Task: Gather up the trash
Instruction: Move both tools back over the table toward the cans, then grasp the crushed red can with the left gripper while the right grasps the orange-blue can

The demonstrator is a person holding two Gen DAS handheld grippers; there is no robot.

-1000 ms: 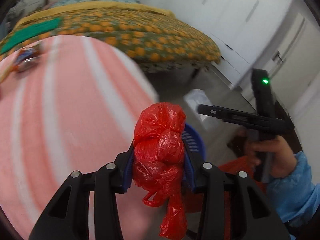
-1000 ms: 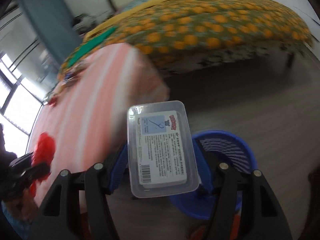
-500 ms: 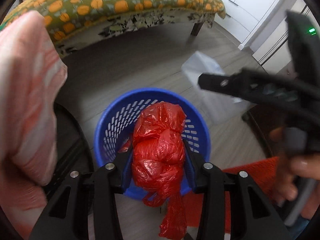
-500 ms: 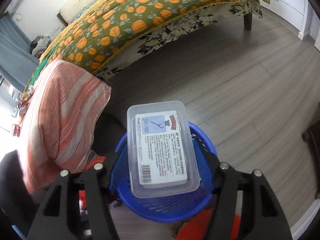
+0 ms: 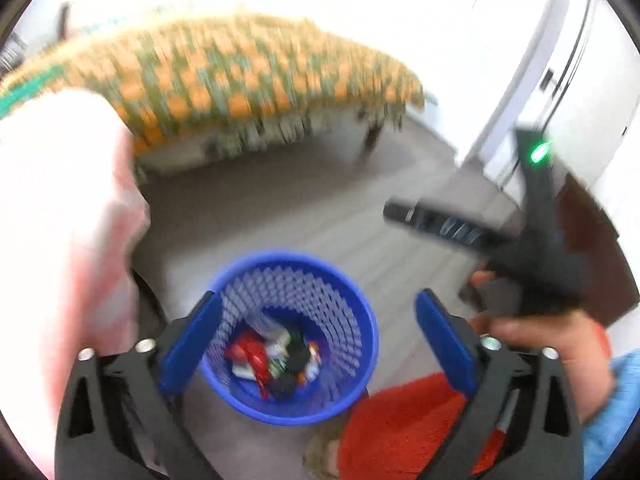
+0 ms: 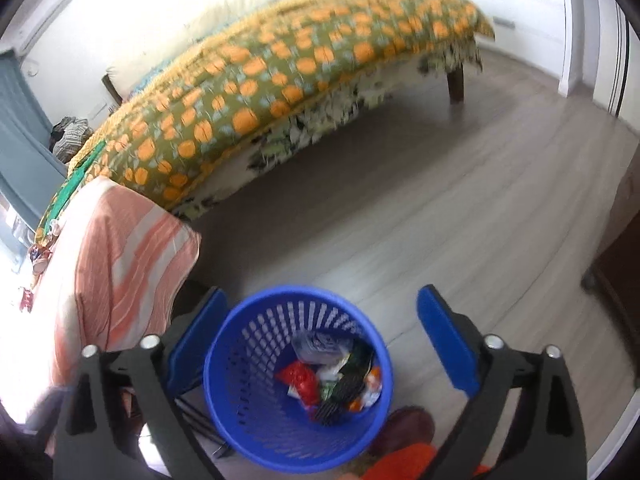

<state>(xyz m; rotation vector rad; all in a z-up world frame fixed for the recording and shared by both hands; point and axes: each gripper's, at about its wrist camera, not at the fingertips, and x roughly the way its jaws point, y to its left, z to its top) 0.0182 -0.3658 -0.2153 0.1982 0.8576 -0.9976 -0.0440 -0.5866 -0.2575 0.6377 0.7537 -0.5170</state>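
Observation:
A blue mesh basket [image 5: 352,340] [image 6: 248,400] stands on the floor right below both grippers. Inside it lie a crumpled red plastic bag [image 5: 250,354] [image 6: 302,380], a clear plastic box [image 6: 320,346] and other wrappers. My left gripper [image 5: 318,308] hangs over the basket with its jaws opening wide and nothing between the blue pads. My right gripper [image 6: 324,300] is also above the basket, jaws opening and empty. In the left wrist view the right gripper [image 5: 440,228] shows blurred at the right, held by a hand [image 5: 540,344].
A bed with an orange-patterned cover [image 6: 280,64] stands beyond the basket. A pink striped cloth [image 6: 120,248] drapes a surface at the left, with small items at its far end. An orange-red mat [image 5: 400,420] and a brown shoe [image 6: 404,424] lie near the basket. Dark furniture [image 6: 612,248] stands at the right.
Both grippers have opened over the basket. The red bag has left the left gripper and the plastic box the right; both now lie in the basket.

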